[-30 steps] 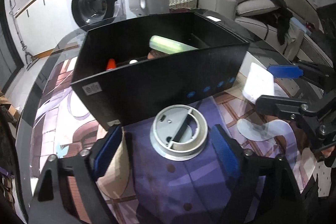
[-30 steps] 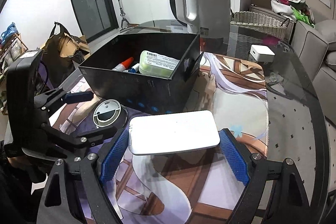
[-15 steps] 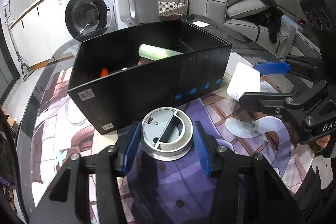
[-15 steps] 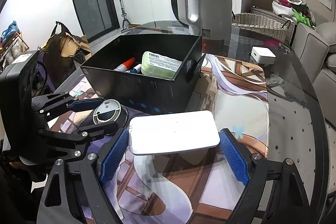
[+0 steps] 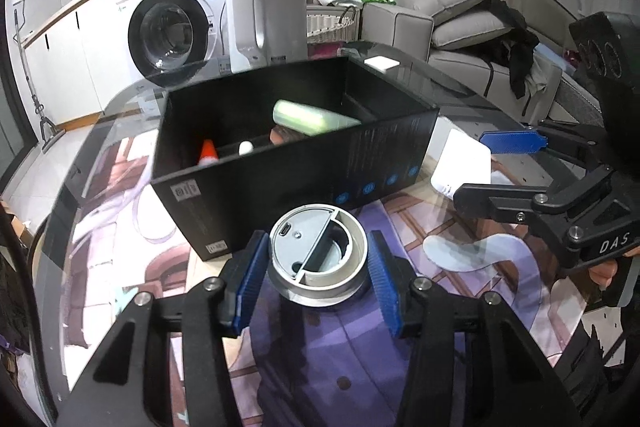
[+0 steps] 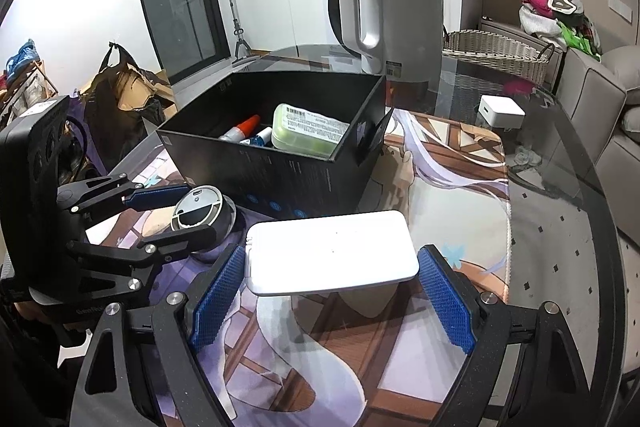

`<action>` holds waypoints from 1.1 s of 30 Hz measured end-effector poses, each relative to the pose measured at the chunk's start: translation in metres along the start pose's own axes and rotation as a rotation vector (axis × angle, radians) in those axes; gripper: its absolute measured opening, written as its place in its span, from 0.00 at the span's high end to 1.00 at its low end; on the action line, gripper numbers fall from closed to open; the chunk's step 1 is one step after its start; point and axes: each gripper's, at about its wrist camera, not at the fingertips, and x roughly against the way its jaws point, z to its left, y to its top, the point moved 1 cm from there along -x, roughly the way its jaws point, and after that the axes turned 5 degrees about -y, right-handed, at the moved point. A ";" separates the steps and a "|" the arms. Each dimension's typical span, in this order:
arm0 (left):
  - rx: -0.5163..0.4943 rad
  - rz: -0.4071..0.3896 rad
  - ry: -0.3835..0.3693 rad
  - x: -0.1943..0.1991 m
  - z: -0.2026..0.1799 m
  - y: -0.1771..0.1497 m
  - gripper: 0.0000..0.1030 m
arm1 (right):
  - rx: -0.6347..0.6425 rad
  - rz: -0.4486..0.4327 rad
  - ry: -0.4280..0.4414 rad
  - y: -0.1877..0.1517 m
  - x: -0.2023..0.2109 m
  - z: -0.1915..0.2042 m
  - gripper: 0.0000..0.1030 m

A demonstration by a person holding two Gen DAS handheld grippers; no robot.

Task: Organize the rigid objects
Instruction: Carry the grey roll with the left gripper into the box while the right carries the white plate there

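Note:
A round grey device [image 5: 318,259] sits between the blue pads of my left gripper [image 5: 318,269], which is shut on it just in front of the black box [image 5: 296,171]. In the right wrist view the same left gripper [image 6: 196,213] clasps the round grey device [image 6: 198,207] at the near left corner of the black box [image 6: 280,179]. My right gripper [image 6: 332,267] is shut on a flat white box [image 6: 330,251], which hangs a little above the mat. The black box holds a pale green case [image 6: 308,131] and an orange-capped tube [image 6: 246,127].
A printed mat [image 6: 440,187] covers part of the glass table [image 6: 560,227]. A white kettle [image 6: 392,11] stands behind the black box, and a small white cube [image 6: 502,111] lies to its right. A wicker basket [image 6: 496,53] and a grey sofa [image 5: 460,27] lie beyond the table.
The left jaws closed from wide apart onto the round grey device, and the left view tilted up a little. The right gripper and its white box kept still.

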 end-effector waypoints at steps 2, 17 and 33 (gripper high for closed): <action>0.000 -0.023 0.003 0.007 0.000 0.002 0.53 | 0.000 -0.010 0.000 0.002 0.004 0.000 0.14; 0.010 -0.132 0.031 0.036 0.004 0.018 0.53 | 0.000 -0.118 0.014 0.013 0.037 0.005 0.14; 0.047 -0.223 0.055 0.062 0.015 0.028 0.53 | 0.034 -0.172 0.029 0.023 0.050 0.018 0.14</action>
